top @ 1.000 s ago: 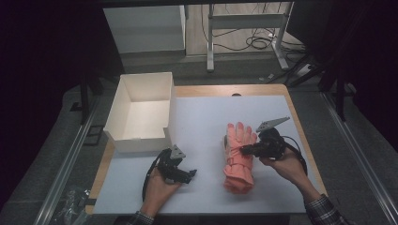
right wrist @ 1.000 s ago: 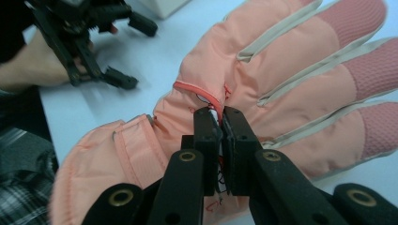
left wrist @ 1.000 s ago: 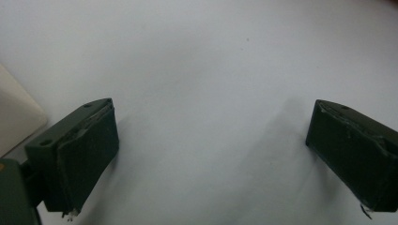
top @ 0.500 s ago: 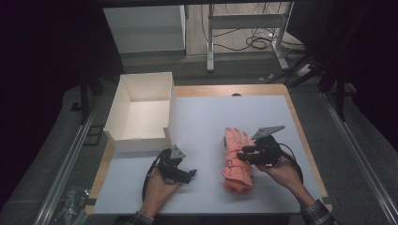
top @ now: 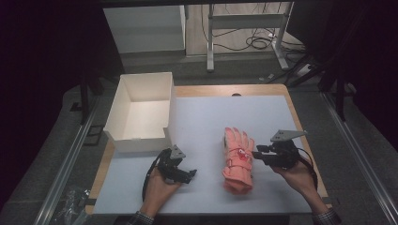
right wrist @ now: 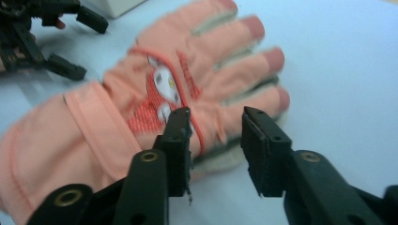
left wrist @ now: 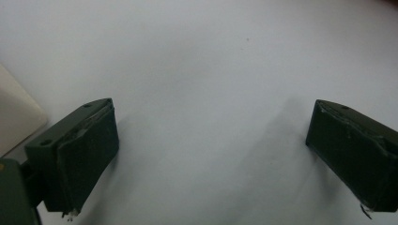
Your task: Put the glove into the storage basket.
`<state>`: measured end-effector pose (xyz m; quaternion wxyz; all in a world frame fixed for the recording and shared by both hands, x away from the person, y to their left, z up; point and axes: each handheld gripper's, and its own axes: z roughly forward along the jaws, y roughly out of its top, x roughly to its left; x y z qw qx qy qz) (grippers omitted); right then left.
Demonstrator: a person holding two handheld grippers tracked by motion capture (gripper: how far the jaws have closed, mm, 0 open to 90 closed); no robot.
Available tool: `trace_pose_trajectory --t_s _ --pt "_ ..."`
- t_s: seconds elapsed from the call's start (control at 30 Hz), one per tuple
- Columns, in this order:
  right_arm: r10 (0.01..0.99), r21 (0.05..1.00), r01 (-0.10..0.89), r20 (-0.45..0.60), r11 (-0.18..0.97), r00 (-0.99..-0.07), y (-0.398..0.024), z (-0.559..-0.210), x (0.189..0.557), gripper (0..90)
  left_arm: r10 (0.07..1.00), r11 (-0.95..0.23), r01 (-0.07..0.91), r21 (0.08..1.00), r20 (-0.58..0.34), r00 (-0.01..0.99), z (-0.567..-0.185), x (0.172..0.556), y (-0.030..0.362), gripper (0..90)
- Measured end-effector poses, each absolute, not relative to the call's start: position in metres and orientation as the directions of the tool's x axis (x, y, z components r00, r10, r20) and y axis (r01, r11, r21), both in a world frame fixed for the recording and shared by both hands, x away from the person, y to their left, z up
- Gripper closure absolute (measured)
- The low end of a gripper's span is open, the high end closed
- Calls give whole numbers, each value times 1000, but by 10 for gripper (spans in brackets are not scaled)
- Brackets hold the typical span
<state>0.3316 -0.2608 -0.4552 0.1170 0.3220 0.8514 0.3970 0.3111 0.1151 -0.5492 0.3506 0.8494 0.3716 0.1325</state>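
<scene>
A salmon-pink glove [top: 238, 161] with a cartoon patch lies flat on the white mat, fingers pointing away from me. My right gripper [top: 256, 153] comes at it from the right, level with the palm. In the right gripper view [right wrist: 213, 117] its jaws have just been closing: one jaw rests over the glove [right wrist: 141, 103] and the other hangs off its side, so the glove's edge lies between them with a gap left. My left gripper [top: 190, 174] rests on the mat left of the glove. Its jaws [left wrist: 213, 110] are spread wide open over bare mat.
An open white box [top: 141, 112] stands at the mat's back left, just beyond the left gripper; its corner [left wrist: 14, 117] shows in the left gripper view. The table's wooden edge [top: 305, 136] runs along the right. The left gripper [right wrist: 56, 42] is in the right gripper view's top left.
The right gripper has drawn back to the right, from on top of the glove to its edge, and its jaws have parted. The glove lies flatter. The left gripper has kept still.
</scene>
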Motion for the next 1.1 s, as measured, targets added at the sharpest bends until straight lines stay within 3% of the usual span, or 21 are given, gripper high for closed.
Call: trace_pose_trajectory --t_s 0.27,0.53,1.1 --pt "627 729 501 128 466 -769 -275 -493 316 841 724 -478 538 694 -36 689 -549 311 115 28" --pt "599 711 497 134 497 -790 -269 -515 301 851 724 -478 539 694 -36 689 -549 311 115 28" --pt "595 710 514 165 482 -787 -244 -525 311 850 723 -479 538 694 -35 690 -549 311 115 29"
